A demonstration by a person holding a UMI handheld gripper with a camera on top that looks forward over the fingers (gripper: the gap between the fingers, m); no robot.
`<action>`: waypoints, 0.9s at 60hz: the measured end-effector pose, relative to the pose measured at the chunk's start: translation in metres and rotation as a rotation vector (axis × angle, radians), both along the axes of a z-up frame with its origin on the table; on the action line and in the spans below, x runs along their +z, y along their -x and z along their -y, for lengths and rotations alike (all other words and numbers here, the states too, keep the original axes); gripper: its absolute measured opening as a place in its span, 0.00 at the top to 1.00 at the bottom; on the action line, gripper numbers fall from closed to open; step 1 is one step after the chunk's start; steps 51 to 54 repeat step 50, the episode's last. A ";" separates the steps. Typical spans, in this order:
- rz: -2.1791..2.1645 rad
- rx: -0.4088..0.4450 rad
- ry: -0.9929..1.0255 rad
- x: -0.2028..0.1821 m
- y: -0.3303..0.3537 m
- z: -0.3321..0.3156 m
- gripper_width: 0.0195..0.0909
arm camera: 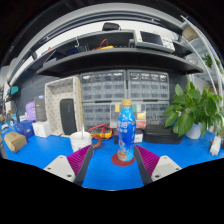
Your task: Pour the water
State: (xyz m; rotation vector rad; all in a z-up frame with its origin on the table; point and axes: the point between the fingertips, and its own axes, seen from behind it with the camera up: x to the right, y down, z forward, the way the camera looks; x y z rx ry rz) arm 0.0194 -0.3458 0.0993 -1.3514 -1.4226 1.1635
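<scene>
Water bottle (126, 131) stands upright on the blue table (45, 152), just beyond the wide-spread fingers (62, 167).

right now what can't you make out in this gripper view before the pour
- Bottle: it stands between the open gripper fingers, but its label is too small to read and its water level cannot be judged.
- White cup: its inside is hidden by its own wall, so whether it is full or empty is unclear.
- Shelf items: too small and distorted to name.
- Plant: its pot is partly hidden by leaves.
</scene>
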 end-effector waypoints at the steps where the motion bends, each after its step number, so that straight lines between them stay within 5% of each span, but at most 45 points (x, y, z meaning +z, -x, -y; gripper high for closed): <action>1: 0.002 0.002 0.008 0.000 -0.005 0.003 0.11; 54: 0.026 -0.032 -0.030 0.028 -0.089 0.031 0.10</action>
